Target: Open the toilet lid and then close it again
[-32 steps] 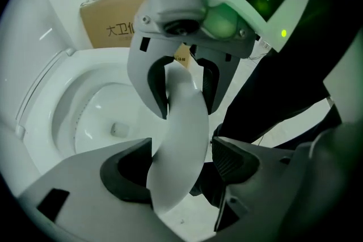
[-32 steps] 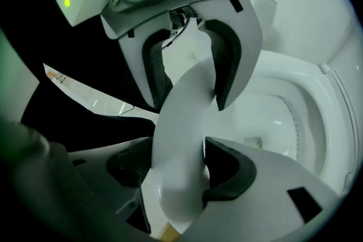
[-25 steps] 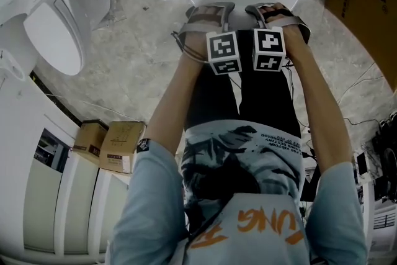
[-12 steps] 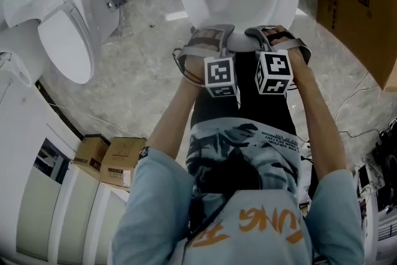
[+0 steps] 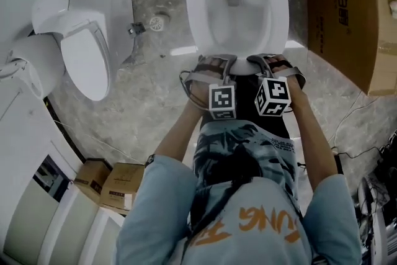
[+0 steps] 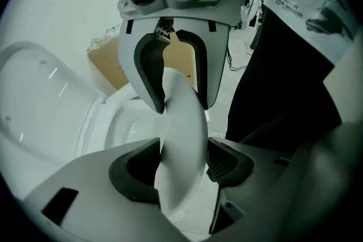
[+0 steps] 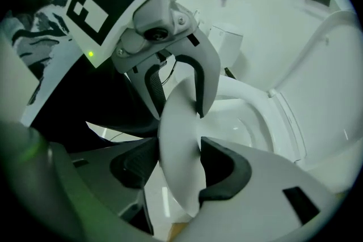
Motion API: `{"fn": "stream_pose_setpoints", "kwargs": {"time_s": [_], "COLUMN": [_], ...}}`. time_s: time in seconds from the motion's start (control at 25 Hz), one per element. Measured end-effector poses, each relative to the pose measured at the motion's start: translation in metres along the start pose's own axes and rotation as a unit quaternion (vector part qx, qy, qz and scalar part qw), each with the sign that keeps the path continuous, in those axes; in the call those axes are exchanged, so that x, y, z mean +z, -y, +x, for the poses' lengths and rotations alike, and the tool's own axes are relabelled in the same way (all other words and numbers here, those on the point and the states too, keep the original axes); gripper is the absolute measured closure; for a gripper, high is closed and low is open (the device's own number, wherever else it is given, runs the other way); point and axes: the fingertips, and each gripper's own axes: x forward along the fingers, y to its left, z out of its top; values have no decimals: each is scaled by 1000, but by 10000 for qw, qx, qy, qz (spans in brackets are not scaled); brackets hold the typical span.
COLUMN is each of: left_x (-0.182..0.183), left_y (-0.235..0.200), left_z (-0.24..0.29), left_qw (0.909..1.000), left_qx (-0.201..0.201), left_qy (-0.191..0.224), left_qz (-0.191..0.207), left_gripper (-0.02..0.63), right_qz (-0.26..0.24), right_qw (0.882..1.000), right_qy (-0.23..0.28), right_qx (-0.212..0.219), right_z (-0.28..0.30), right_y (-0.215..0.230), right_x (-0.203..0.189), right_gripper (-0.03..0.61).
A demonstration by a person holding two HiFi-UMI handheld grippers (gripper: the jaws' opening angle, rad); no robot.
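The white toilet [image 5: 193, 15] stands ahead of me, its bowl showing through the seat ring. Its lid [image 7: 326, 59] stands raised at the back. Both grippers meet at the ring's front edge [image 6: 181, 116], a thin white curved strip. My left gripper [image 5: 214, 63] has that strip between its pads, which touch it on both sides. My right gripper [image 5: 263, 61] grips the same strip just beside it. Both pairs of jaws have just been closing on the edge. The left gripper view shows the right gripper [image 6: 178, 88] further along the strip. The right gripper view shows the left gripper [image 7: 176, 93] likewise.
A second white toilet [image 5: 87, 53] stands at the left, with a floor drain [image 5: 159, 23] between the two. A large cardboard box [image 5: 341, 9] is close on the right. Two small boxes [image 5: 111, 180] sit by white cabinets at the lower left. Cables [image 5: 353, 115] trail on the floor.
The head view has pulled back and up, so the whole bowl and ring now show. Both grippers have stayed together at the front edge and lifted with it.
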Motion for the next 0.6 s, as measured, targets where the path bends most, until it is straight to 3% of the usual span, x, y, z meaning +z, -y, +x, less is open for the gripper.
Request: {"fn": "stream_pose_setpoints", "kwargs": {"time_s": [0.24, 0.6], "left_x": [13, 35], "left_y": [-21, -65], "left_z": [-35, -103], "left_qw": [9997, 9963], "left_qx": [105, 617], "left_qy": [226, 491], "left_qz": [-36, -331], "left_gripper": [362, 387], "right_qz": [252, -371], "right_qw": [9975, 9841], "right_qy": [163, 244], "right_qx": [-642, -1721], "right_z": [-38, -107], "right_y": [17, 46], "right_x": [14, 46], "right_gripper": [331, 335]}}
